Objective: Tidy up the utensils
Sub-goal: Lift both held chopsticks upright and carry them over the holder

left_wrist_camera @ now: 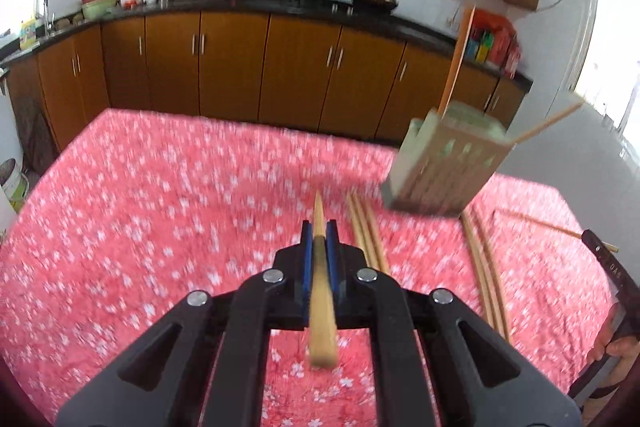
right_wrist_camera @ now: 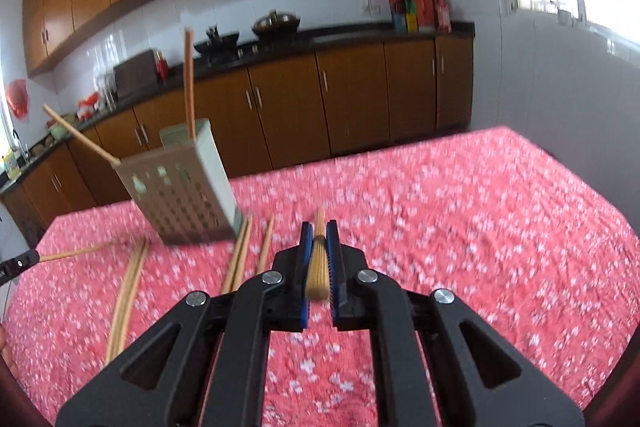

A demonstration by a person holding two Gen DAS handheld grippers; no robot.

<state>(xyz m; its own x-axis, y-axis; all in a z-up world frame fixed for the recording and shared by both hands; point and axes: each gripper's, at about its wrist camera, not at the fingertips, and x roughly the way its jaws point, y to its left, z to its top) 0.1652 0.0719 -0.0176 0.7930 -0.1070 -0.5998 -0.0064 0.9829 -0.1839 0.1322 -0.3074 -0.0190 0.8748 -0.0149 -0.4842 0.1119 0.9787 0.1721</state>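
Two claws, both mine, each clamped on one wooden chopstick. My left gripper (left_wrist_camera: 319,239) pinches its chopstick (left_wrist_camera: 320,291) between blue pads, clear of the pink floral tablecloth (left_wrist_camera: 160,207). My right gripper (right_wrist_camera: 319,239) grips a second chopstick (right_wrist_camera: 318,267) likewise. A perforated utensil holder (right_wrist_camera: 188,195) stands on the cloth with two chopsticks in it. More loose chopsticks (right_wrist_camera: 128,287) lie on the cloth just beside it.

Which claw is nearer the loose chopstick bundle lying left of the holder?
Left. The left claw is right beside the bundle; the right claw is farther off, past more loose chopsticks.
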